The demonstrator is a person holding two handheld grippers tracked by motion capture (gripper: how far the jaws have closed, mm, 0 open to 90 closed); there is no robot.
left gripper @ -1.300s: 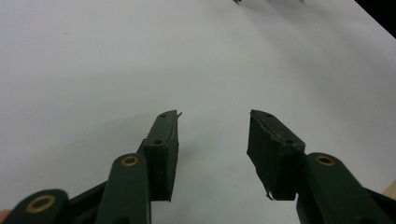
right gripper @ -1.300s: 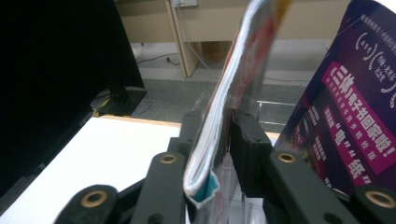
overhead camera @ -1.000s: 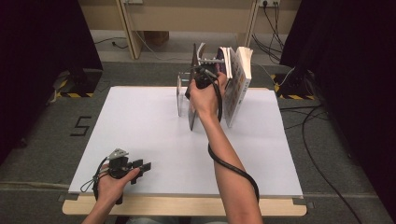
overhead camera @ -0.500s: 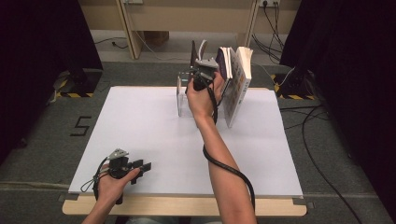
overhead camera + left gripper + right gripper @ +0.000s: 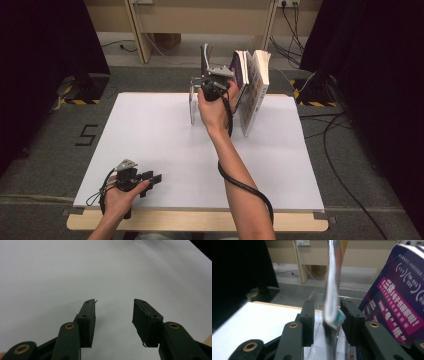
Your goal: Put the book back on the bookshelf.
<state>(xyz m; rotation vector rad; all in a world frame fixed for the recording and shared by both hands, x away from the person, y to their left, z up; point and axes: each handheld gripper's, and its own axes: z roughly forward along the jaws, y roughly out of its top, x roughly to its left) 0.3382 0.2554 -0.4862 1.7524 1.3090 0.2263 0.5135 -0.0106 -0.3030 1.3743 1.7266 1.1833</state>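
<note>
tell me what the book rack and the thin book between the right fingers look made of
Book rack: probably clear acrylic or similar plastic, since the table shows through its glossy wall. Thin book: likely paper with a glossy cover, judging by the bright sheen on its blurred edge. Purple book beside it: printed paper cover, slight gloss.

The thin book [image 5: 332,290] between the right gripper's [image 5: 327,315] jaws is motion-blurred, its top cut off; the purple book [image 5: 397,290] runs off the right edge.
</note>
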